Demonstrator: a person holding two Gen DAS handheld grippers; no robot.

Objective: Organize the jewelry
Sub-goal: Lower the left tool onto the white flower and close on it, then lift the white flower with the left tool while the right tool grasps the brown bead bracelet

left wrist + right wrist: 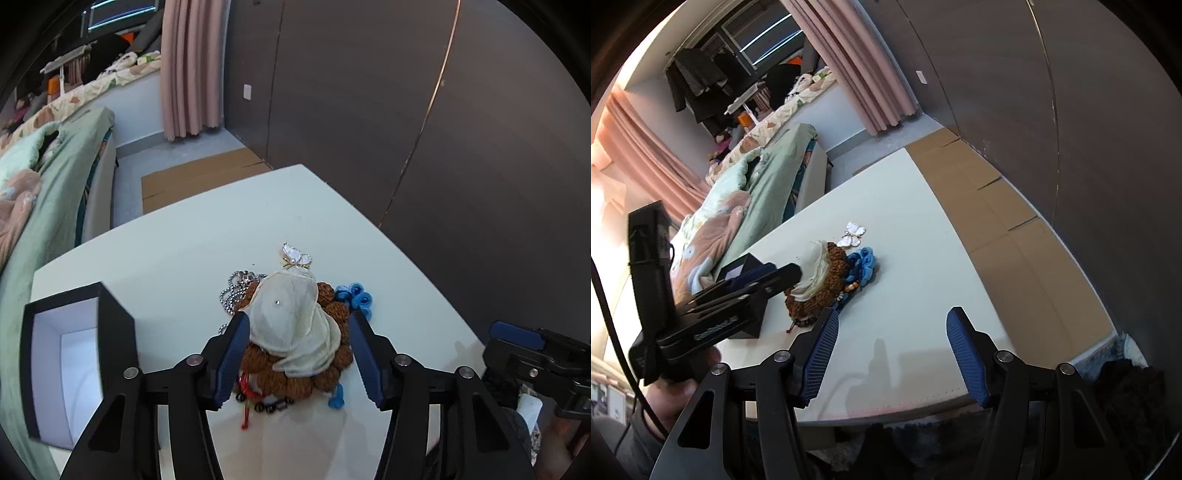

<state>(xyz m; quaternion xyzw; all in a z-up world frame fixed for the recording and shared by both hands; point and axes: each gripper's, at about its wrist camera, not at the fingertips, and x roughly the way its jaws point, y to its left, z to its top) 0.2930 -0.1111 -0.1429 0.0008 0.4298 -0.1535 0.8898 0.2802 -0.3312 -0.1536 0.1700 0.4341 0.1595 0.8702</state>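
A heap of jewelry lies on the white table (184, 240). A cream fabric flower piece (295, 321) tops a brown bead bracelet (332, 369), with a silver ball chain (236, 291), a blue cord piece (356, 297) and a white butterfly brooch (297, 256) around it. My left gripper (299, 354) is open, its jaws either side of the cream piece and bracelet. An open black box with white lining (62, 362) stands left. My right gripper (892, 354) is open and empty over the table's near edge, right of the heap (820, 284).
A bed with green and floral bedding (44, 177) lies left of the table. Brown cardboard (1008, 236) covers the floor beyond the table's far edge, beside a dark wall. Pink curtains (190, 66) hang at the back.
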